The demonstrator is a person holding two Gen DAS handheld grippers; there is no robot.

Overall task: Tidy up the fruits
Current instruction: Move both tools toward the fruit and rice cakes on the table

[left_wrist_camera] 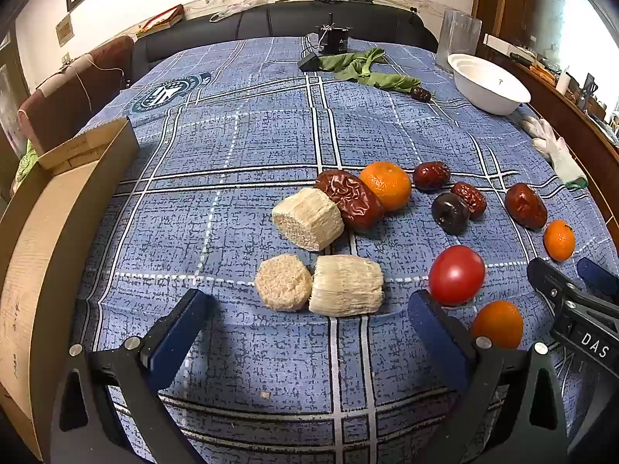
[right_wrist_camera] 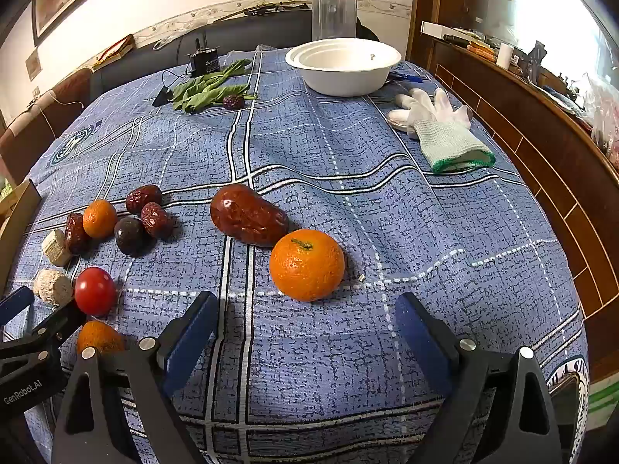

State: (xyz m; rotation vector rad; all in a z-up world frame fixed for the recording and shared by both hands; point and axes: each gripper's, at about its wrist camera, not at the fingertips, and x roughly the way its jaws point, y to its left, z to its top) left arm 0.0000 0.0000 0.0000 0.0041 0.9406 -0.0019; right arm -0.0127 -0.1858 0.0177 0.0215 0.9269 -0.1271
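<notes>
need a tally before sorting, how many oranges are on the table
3. One sits beside the big wrinkled date, one lies just ahead of the right gripper, one sits below the tomato. None looks hidden.

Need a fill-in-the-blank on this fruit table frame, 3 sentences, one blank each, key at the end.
1. Both the left gripper and the right gripper have their jaws ____.
2. The fruit lying nearest ahead of the right gripper is an ____, beside a large red date.
3. The white bowl at the far end of the table holds ____ fruit.

Missing words: open; orange; no
</notes>
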